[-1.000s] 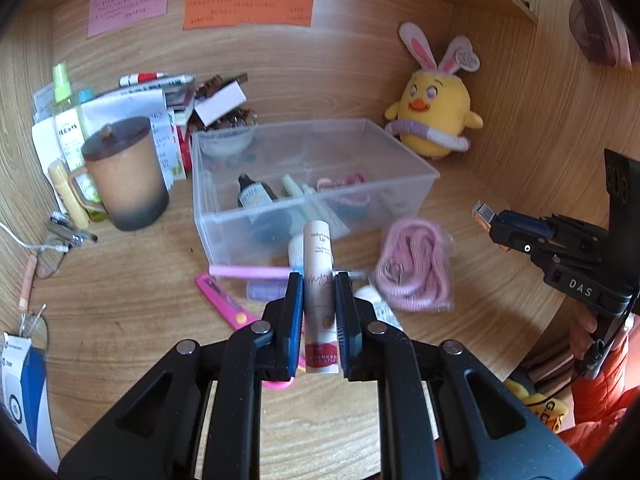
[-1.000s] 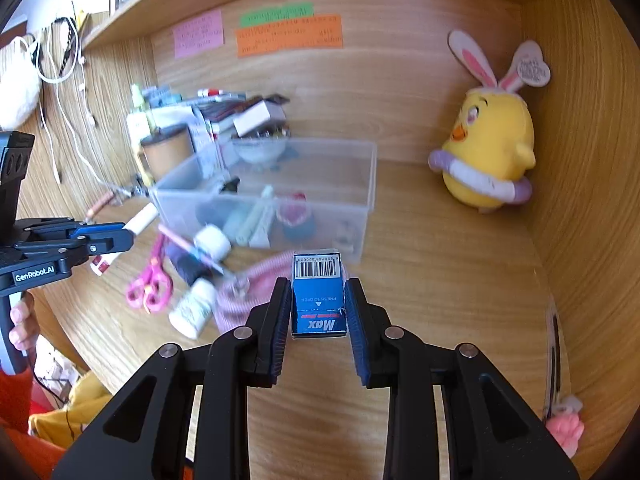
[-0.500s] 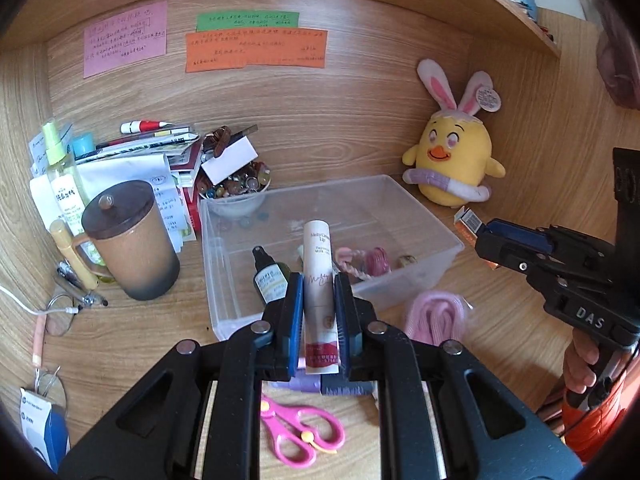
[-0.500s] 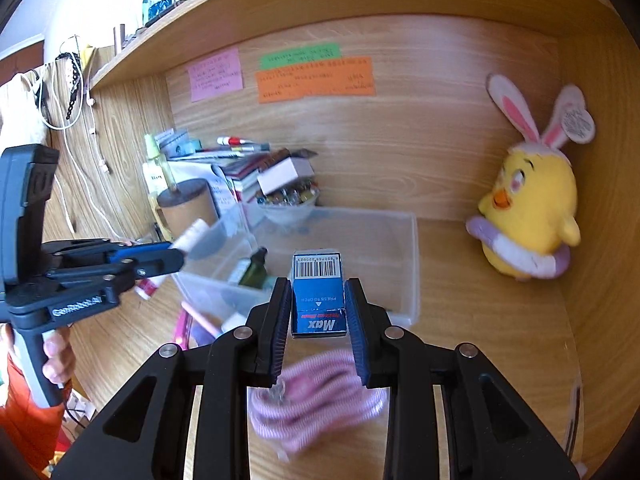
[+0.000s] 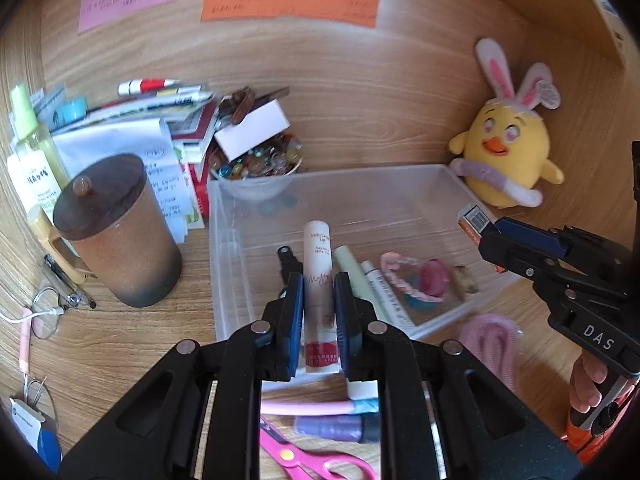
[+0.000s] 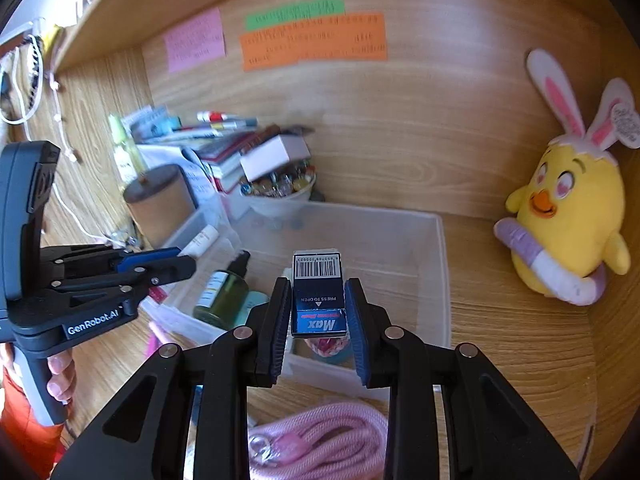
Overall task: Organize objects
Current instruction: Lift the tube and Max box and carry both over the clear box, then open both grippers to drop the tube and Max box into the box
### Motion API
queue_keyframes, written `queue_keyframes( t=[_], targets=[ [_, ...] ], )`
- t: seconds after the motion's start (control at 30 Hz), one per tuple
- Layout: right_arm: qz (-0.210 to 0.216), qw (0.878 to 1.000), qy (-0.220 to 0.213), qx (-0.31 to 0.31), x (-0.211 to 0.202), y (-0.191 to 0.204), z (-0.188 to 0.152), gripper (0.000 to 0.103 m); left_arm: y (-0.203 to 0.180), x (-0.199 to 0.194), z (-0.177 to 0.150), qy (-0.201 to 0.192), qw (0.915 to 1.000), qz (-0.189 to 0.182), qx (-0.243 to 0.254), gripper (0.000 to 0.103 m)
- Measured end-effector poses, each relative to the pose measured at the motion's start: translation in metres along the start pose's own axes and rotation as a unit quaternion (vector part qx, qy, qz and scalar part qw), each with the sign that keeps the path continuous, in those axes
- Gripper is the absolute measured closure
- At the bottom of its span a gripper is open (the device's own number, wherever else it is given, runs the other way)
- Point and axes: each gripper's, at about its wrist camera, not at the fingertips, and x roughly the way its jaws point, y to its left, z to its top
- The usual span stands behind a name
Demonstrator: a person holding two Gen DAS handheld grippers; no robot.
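Note:
My left gripper [image 5: 318,294] is shut on a white tube with a red base [image 5: 317,276] and holds it over the front of the clear plastic bin [image 5: 228,240]. My right gripper [image 6: 318,300] is shut on a small blue Max box with a barcode [image 6: 318,294], above the bin's front edge [image 6: 442,280]. The bin holds a dark dropper bottle [image 6: 224,292], pale tubes [image 5: 360,284] and a pink hair tie [image 5: 400,280]. Each gripper shows in the other's view, the right [image 5: 492,240] and the left [image 6: 176,264].
A brown lidded mug [image 5: 116,232], papers and a bowl of beads [image 5: 256,164] stand left and behind the bin. A yellow plush chick [image 5: 508,156] sits at the back right. Pink rope [image 6: 320,440], pink scissors [image 5: 312,460] and pens [image 5: 320,408] lie in front of the bin.
Both grippers have moved forward and down toward the bin with their objects still held. The bin now fills more of both views.

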Motion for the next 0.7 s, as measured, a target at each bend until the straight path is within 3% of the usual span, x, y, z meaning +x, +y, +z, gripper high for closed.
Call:
queue_keyframes(
  t=[0.33,0.53,0.7],
  targets=[
    [-0.006,0.998,0.056,-0.002,0.047,0.001,-0.005,0.078,0.010,0.019,-0.004,0.023,0.9997,0.004,-0.006,0.088],
    [-0.012,0.998,0.064,-0.002,0.053,0.000,-0.006,0.078,0.006,0.013,-0.005,0.020,0.9998,0.001,0.003,0.087],
    [-0.004,0.998,0.070,0.003,0.048,-0.001,-0.004,0.071,0.002,0.002,-0.007,0.011,0.9999,0.007,0.007,0.065]
  ],
)
